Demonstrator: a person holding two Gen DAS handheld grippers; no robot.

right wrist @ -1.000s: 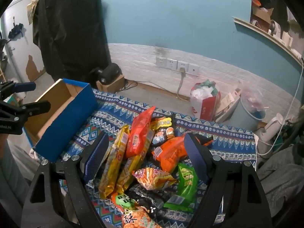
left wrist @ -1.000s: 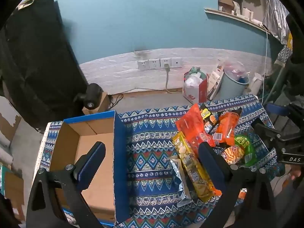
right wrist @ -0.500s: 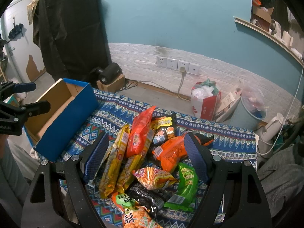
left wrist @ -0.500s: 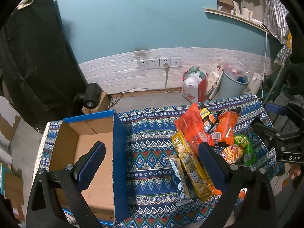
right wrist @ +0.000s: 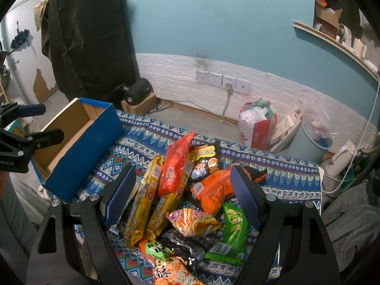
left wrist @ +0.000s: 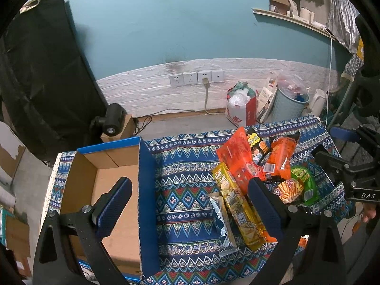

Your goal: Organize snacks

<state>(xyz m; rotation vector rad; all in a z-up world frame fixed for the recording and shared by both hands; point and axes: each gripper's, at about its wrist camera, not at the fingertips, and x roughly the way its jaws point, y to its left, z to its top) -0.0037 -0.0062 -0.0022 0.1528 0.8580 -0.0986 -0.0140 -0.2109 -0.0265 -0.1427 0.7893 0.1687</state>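
A blue wall stands behind the worktop with its patterned cloth. The snacks lie piled near its right edge. The box sits at the left edge. The left tongs and right tongs are wide open, holding nothing.

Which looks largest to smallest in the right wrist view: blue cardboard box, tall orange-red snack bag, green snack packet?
1. Blue cardboard box
2. Tall orange-red snack bag
3. Green snack packet; it looks close to the bag and lies nearer, so their order is unsure.

Bare cloth separates box wall from crowded snack pile.
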